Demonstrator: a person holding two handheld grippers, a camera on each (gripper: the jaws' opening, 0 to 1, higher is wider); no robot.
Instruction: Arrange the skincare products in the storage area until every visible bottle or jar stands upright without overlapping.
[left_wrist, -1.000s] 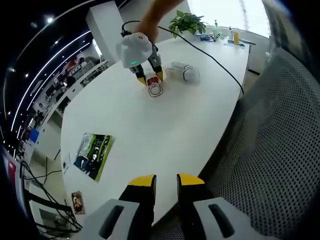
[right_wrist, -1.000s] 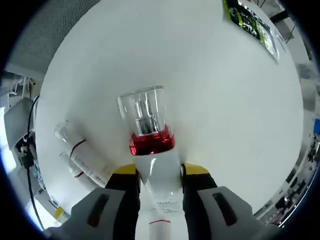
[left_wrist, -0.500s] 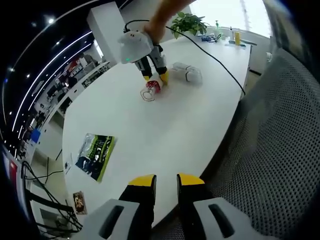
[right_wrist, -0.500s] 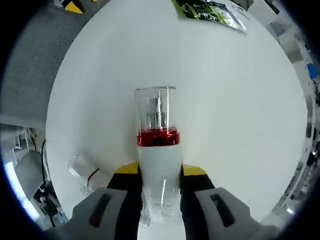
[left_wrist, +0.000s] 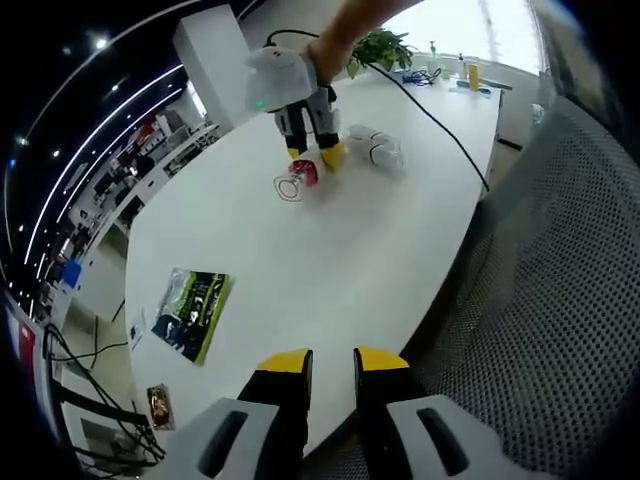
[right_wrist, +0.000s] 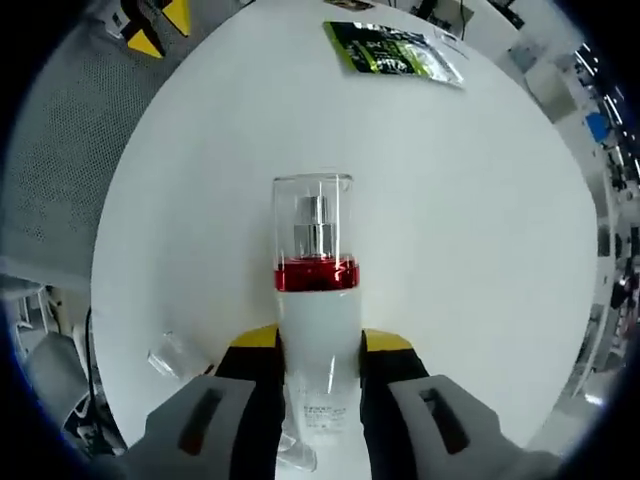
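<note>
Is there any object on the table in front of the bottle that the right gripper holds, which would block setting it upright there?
Nothing visible does. The right gripper is shut on the pump bottle, and the table ahead is bare up to the green packet.

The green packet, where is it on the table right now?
In the left gripper view the green packet lies flat near the table's left edge, apart from the bottles; in the right gripper view it sits far beyond the held bottle.

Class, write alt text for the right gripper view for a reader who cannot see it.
The right gripper, yellow-tipped, is shut on a white pump bottle with a red band and clear cap, pointing away along the jaws over a white table. Another clear-capped bottle lies at lower left, and a green packet lies at the far edge.
</note>
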